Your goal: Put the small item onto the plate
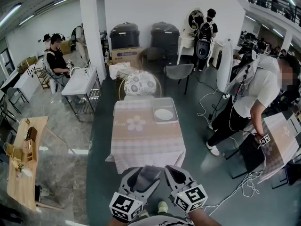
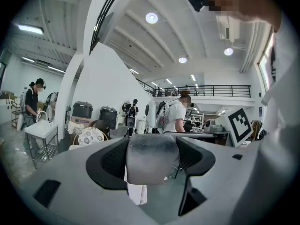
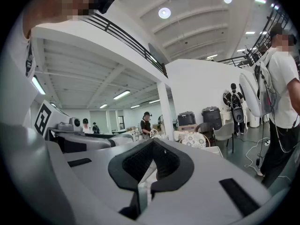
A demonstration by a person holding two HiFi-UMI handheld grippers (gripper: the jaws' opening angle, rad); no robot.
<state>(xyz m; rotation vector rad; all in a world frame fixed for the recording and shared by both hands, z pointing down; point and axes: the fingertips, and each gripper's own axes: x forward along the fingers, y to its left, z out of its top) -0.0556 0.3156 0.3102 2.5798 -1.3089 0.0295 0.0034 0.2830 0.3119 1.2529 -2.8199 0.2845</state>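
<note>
1. The left gripper (image 1: 142, 174) is low in the head view, close to the person's body, and its jaws stand wide, clamped on a small grey item (image 1: 147, 177)
2. In the left gripper view the small grey item (image 2: 151, 159) fills the gap between the two dark pads (image 2: 112, 161), touching both; it is rounded on top and smudged darker near its upper edge
3. The right gripper (image 1: 176, 173) sits just beside the left one, with its jaws closed together and nothing between them; in the right gripper view only a thin slit separates the pads (image 3: 161, 165)
4. Each gripper carries a marker cube (image 1: 125, 206) at its near end
5. The plate (image 1: 163, 114) is white and round; it lies in a pale tray (image 1: 154, 111) on the far right part of the table (image 1: 141, 140), well apart from both grippers
6. The table has a pale checked cloth with a flower print (image 1: 136, 123) near its middle
7. A chair with a patterned cushion (image 1: 140, 84) stands just behind the table
8. A person in a white shirt (image 1: 256, 91) bends over to the right of the table, and another person in black (image 1: 56, 58) stands at a white bench on the far left
</note>
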